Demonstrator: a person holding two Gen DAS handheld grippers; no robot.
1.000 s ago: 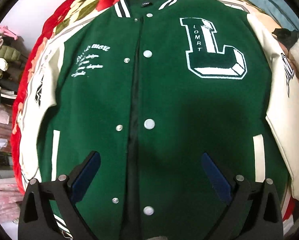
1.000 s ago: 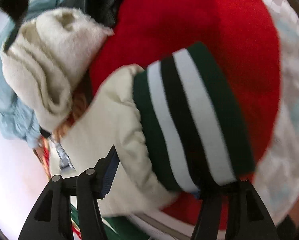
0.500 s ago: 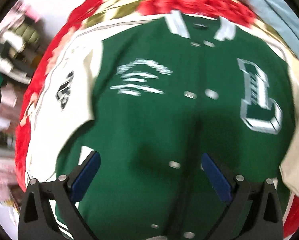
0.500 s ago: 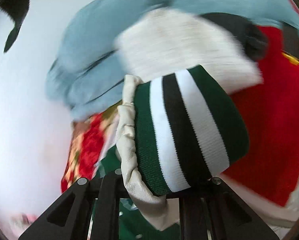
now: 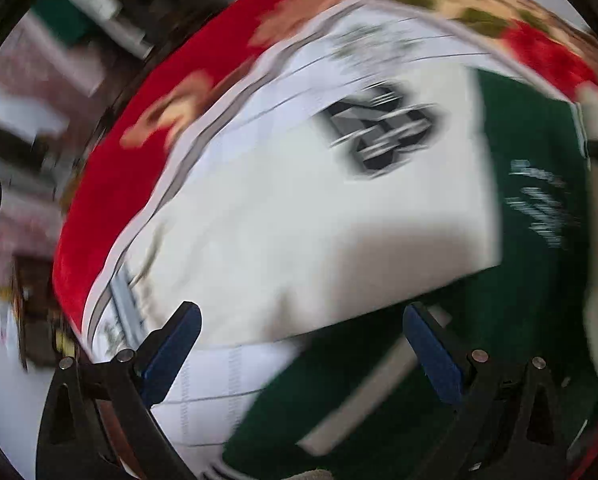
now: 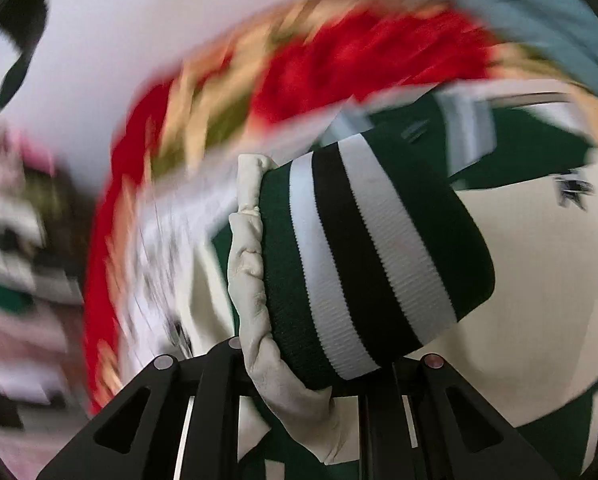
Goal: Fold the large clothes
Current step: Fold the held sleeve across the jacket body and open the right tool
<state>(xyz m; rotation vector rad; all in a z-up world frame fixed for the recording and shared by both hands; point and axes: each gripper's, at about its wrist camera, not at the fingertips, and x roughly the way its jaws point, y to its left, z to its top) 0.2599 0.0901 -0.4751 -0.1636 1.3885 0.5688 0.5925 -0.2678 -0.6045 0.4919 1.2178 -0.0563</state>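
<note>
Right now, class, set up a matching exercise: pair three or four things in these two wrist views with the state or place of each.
1 striped knit sleeve cuff
2 left gripper
3 cream leather sleeve with dark patch
4 red floral blanket

a lies under the jacket
b clamped in the right gripper
c open, holding nothing
d flat beside the green body

Pairs: 1-b, 2-c, 3-d, 4-a

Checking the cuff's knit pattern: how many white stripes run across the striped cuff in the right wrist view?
2. Both cross the striped cuff clamped in the right hand-held gripper: one left of the black center band, one right of it. The cuff's far side is hidden.
</note>
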